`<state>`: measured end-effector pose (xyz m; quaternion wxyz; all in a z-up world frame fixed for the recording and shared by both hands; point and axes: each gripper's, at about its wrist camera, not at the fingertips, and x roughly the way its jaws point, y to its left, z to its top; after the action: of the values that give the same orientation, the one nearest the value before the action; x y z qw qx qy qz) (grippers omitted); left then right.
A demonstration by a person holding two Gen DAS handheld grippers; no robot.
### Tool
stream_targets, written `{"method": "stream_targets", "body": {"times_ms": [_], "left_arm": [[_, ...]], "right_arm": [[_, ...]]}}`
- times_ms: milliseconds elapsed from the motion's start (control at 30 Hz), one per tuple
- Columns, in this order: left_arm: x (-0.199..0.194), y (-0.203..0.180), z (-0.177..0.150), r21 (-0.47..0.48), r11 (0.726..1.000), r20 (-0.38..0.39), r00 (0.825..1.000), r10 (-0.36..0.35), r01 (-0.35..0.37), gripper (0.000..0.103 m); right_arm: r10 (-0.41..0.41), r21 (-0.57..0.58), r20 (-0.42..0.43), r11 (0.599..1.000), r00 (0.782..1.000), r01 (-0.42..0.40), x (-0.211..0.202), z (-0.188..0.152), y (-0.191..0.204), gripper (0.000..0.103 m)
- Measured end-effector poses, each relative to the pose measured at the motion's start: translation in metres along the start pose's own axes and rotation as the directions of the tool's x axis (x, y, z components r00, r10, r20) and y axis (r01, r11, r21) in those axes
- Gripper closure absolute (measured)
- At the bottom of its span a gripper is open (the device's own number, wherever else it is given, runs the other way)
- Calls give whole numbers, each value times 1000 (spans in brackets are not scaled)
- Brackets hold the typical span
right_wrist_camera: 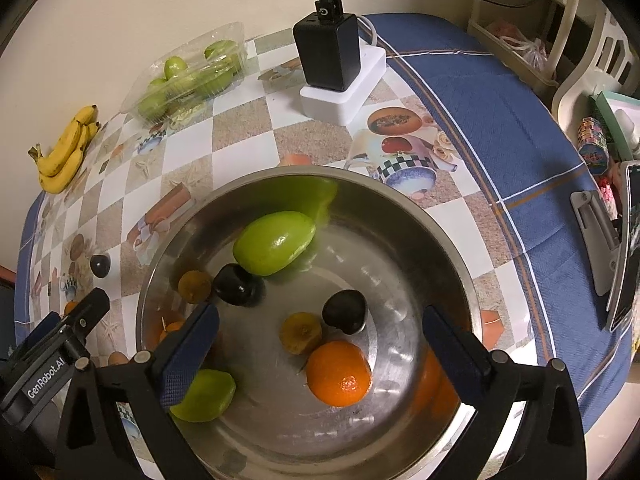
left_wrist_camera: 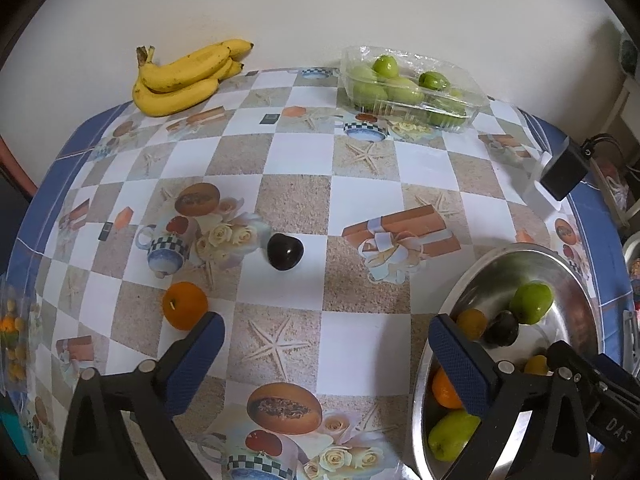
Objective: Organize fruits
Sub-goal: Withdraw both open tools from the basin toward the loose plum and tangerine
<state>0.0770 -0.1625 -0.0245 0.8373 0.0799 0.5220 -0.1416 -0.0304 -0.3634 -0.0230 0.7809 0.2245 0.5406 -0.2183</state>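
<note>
Checked oilcloth printed with cups, roses and starfish covers the tabletop [left_wrist_camera: 288, 152], which stands against a plain pale wall. Nearest, the right tool [right_wrist_camera: 320, 344] hangs over the steel bowl [right_wrist_camera: 404, 200] with its jaws spread wide and nothing between them. The bowl already holds two green fruits, two dark plums, an orange and some small yellowish fruits. Beside it, the left tool [left_wrist_camera: 326, 346] is equally wide and empty, pointing down at bare cloth. Just past its left finger lies a loose orange [left_wrist_camera: 185, 306], and a little farther a dark plum [left_wrist_camera: 285, 251]. Against the wall sit a bunch of bananas [left_wrist_camera: 188, 78] and a clear tray of green fruit [left_wrist_camera: 408, 88]. A black charger [right_wrist_camera: 326, 52] stands to the right.

The gathering step looks partly done, with both tools free. The next move likely calls for the left tool to shift left and close around the orange, then carry it into the bowl.
</note>
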Motion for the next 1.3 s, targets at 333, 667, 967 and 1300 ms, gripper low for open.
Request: {"method": "stream_targets", "body": {"times_ms": [333, 667, 967, 1300], "left_arm": [[-10, 4, 0, 34, 999, 16, 1000, -13, 13, 0], [-14, 21, -1, 67, 998, 10, 1000, 5, -5, 0], [-12, 65, 2, 16, 1000, -31, 999, -9, 10, 0], [-14, 125, 6, -84, 996, -36, 999, 13, -16, 0]], "right_arm": [[6, 9, 7, 1000, 1000, -6, -3, -4, 2, 1], [43, -41, 12, 998, 999, -43, -8, -9, 25, 1], [71, -117, -37, 990, 997, -75, -5, -17, 65, 1], [102, -206, -60, 972, 993, -112, -2, -23, 120, 1]]}}
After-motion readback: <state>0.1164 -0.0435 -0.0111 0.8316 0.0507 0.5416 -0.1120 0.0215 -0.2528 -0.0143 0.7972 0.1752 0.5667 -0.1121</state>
